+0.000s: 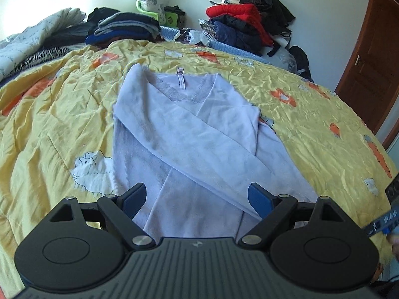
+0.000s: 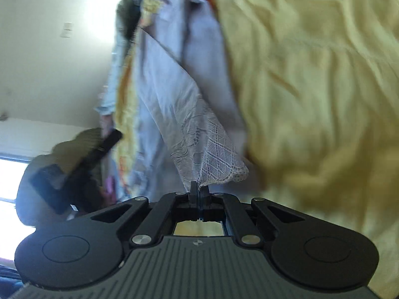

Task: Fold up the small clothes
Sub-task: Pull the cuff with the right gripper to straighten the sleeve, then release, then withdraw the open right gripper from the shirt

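Observation:
A pale lavender long-sleeved top lies on the yellow quilt, neckline away from me, both sleeves folded across its front. My left gripper is open and empty, hovering over the top's lower hem. My right gripper is shut on the lace cuff of a sleeve of the top. The right wrist view is tilted and blurred. The right gripper's edge shows at the far right of the left wrist view.
Stacks of folded dark clothes and a pile of red and dark jackets sit at the far side of the bed. A wooden door stands at the right. The yellow quilt fills the right wrist view's right side.

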Action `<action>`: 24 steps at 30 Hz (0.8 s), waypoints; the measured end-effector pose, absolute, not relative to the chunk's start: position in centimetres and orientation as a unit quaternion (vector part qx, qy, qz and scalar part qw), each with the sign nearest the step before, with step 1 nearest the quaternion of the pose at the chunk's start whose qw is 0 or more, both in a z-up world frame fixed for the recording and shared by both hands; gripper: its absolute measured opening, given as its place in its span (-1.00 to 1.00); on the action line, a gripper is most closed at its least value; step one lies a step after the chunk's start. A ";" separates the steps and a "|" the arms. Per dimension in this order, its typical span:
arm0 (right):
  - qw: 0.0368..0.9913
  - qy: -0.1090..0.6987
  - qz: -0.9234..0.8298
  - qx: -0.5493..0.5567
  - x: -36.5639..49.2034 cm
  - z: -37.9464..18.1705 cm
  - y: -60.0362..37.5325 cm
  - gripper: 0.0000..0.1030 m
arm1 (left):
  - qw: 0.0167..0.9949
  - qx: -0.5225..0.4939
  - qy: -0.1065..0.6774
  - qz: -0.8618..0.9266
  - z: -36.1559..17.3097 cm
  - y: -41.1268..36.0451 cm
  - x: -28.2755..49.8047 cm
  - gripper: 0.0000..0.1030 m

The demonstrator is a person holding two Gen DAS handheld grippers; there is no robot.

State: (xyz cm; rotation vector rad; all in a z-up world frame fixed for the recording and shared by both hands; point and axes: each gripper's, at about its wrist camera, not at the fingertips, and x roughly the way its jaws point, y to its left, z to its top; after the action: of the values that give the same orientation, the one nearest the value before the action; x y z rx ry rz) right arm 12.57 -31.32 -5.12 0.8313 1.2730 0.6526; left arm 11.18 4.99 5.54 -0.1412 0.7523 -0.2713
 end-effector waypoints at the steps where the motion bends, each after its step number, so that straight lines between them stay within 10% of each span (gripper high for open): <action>1: 0.680 0.566 0.289 0.365 12.4 -5.3 -31.0 -0.90 | 0.918 -0.072 0.367 -0.133 5.5 4.8 11.5 0.74; 5: 0.672 0.569 0.295 0.372 12.6 -4.9 -30.4 -0.71 | 0.917 -0.068 0.362 -0.149 5.6 3.6 12.5 0.74; 9: 0.649 0.597 0.315 0.351 12.1 -4.6 -30.7 -0.05 | 0.920 -0.049 0.351 -0.168 6.1 2.5 12.9 0.74; 24: 0.680 0.535 0.314 0.390 16.4 -1.8 -30.0 0.00 | 0.911 -0.079 0.371 -0.165 5.6 4.6 36.0 0.74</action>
State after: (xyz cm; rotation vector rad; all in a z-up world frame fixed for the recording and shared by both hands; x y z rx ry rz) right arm 16.45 -29.99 -1.81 0.8758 1.2006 0.7055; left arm 35.98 4.56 5.60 -0.1632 0.7644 -0.3406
